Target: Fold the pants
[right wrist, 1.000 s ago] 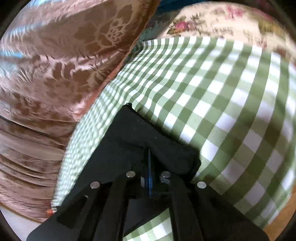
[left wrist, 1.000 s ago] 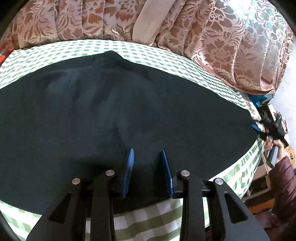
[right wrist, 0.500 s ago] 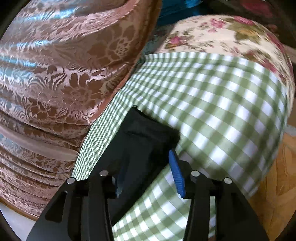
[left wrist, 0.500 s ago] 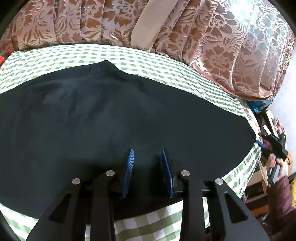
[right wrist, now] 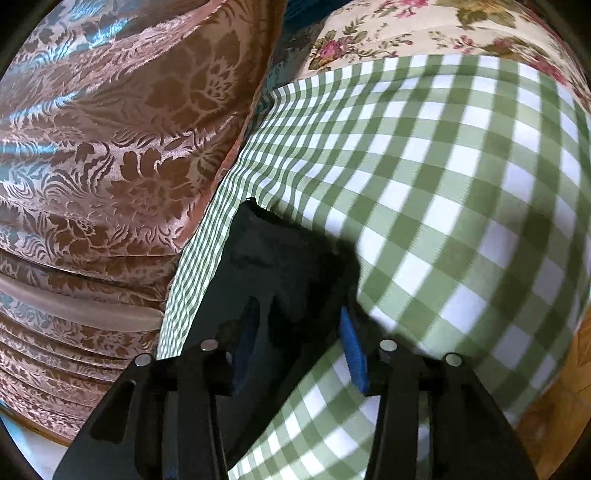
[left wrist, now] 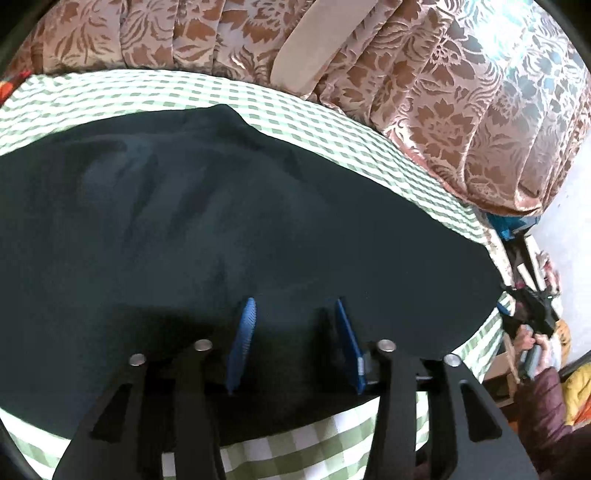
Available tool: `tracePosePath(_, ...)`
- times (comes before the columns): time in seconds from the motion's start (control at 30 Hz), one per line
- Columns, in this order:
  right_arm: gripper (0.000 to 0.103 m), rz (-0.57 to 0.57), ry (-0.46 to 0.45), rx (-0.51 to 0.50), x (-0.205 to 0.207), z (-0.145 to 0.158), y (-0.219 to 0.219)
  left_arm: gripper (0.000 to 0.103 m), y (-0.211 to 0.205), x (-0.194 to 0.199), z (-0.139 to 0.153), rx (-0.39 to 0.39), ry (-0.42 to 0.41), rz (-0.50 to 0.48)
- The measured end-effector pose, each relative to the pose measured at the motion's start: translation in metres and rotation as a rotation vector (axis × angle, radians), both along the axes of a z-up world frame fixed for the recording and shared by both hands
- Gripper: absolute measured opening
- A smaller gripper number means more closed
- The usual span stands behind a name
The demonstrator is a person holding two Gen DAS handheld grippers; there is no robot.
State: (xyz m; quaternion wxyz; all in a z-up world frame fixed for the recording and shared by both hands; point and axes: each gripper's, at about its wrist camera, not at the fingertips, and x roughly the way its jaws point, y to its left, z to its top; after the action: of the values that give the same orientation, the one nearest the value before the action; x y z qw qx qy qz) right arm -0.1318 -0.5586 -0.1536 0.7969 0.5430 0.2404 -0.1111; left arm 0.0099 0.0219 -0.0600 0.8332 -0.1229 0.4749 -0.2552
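Dark pants (left wrist: 229, 236) lie spread flat on the green checked tablecloth (left wrist: 332, 133). My left gripper (left wrist: 294, 302) hovers over their near edge, its jaws opening, and the blue pads (left wrist: 242, 343) stand apart with only flat cloth beneath. The leg end (right wrist: 280, 251) of the pants lies at the table's right end. My right gripper (right wrist: 297, 314) straddles it, jaws closing, with its pads still clear of the cloth. The left wrist view shows that right gripper (left wrist: 532, 314) far right, held in a hand (left wrist: 532, 341).
Brown floral curtains (left wrist: 443, 92) hang close behind the table's far edge. A flowered cloth (right wrist: 424, 29) shows beyond the checked one at the right end. Wooden floor (right wrist: 554, 417) lies below the table's right edge. A box and yellow fabric (left wrist: 578, 387) sit low at the right.
The left jaws have spread wider over the pants. The right gripper, shut on the leg end a second ago, let it go, opened wide and now stands around the flat leg end.
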Motion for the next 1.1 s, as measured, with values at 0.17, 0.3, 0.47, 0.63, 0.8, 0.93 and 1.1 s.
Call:
tracePosePath(0.17,0.016,0.051,-0.044,-0.073,0.004,0.028,0.014,0.05,0.0,0.002,0.001,-0.009,0.023,-0.008)
tracePosePath(0.3,0.017,0.139,-0.085,-0.179,0.012,0.064,0.041,0.05,0.005,0.003,0.004,-0.043,0.049,-0.001)
tracePosePath(0.47,0.017,0.346,-0.172,-0.303,0.041,0.113,0.109,0.05,0.013,0.003,0.01,-0.146,0.072,0.01)
tracePosePath(0.63,0.017,0.594,-0.205,-0.37,0.081,0.131,0.207,0.05,0.027,0.007,0.014,-0.26,0.095,0.055)
tracePosePath(0.8,0.015,0.862,-0.185,-0.394,0.121,0.119,0.317,0.05,0.038,0.011,0.018,-0.379,0.122,0.05)
tracePosePath(0.93,0.015,1.047,-0.148,-0.453,0.129,0.099,0.39,0.05,0.042,0.014,0.023,-0.442,0.139,0.039)
tracePosePath(1.1,0.017,1.112,-0.095,-0.535,0.128,0.077,0.415,0.061,0.041,0.022,0.022,-0.501,0.174,0.026)
